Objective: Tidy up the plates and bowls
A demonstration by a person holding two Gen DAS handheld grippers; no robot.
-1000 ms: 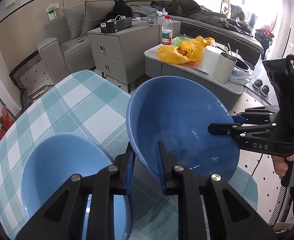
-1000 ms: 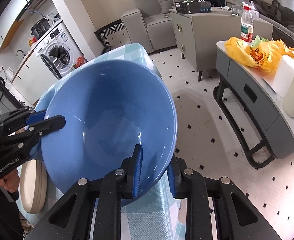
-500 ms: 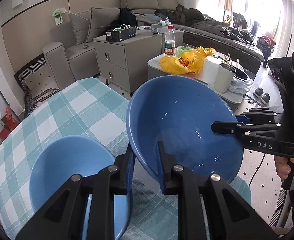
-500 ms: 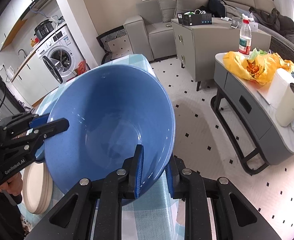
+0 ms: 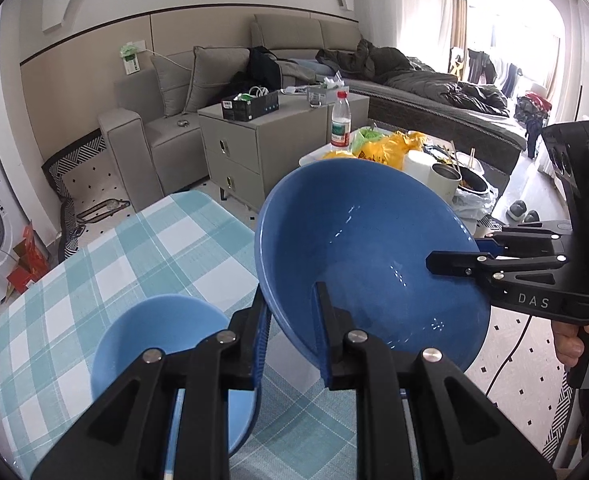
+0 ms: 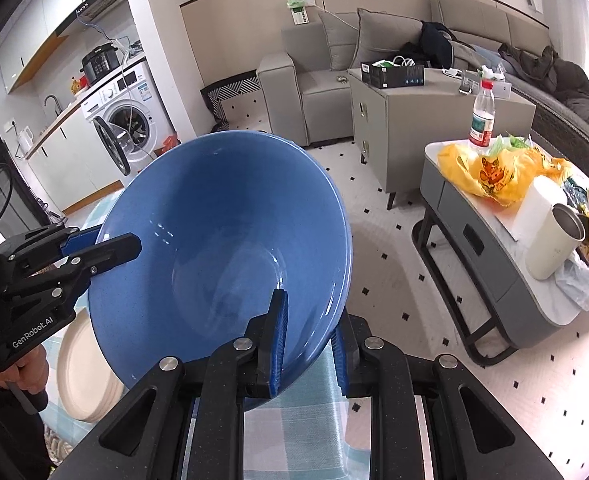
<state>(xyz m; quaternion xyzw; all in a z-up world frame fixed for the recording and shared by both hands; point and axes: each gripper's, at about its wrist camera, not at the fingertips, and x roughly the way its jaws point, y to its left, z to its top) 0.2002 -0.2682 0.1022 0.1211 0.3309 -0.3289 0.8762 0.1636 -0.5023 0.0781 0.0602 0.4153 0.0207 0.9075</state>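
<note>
the left gripper (image 5: 290,332) is clamped on the near rim of a big dark blue bowl (image 5: 370,252), one finger inside and one outside, and the bowl hangs tilted in the air above the table (image 5: 134,248) with its checked teal cloth. the right gripper (image 6: 308,340) is pinched onto the opposite rim of the same bowl in the same way, so both hold it at once; in the left view it reaches in from the right side (image 5: 454,254). just below and left of the held bowl, a lighter blue bowl (image 5: 162,328) sits on the cloth, partly hidden behind the left gripper. in the right view a stack of cream plates (image 6: 82,372) lies on the table under the bowl's left edge. farther off stand a low grey coffee table (image 6: 490,240) with a yellow bag (image 6: 490,178), a bottle (image 6: 483,118) and a cup (image 6: 554,240), then a grey cabinet (image 5: 254,148) and a sofa (image 5: 158,128).
</note>
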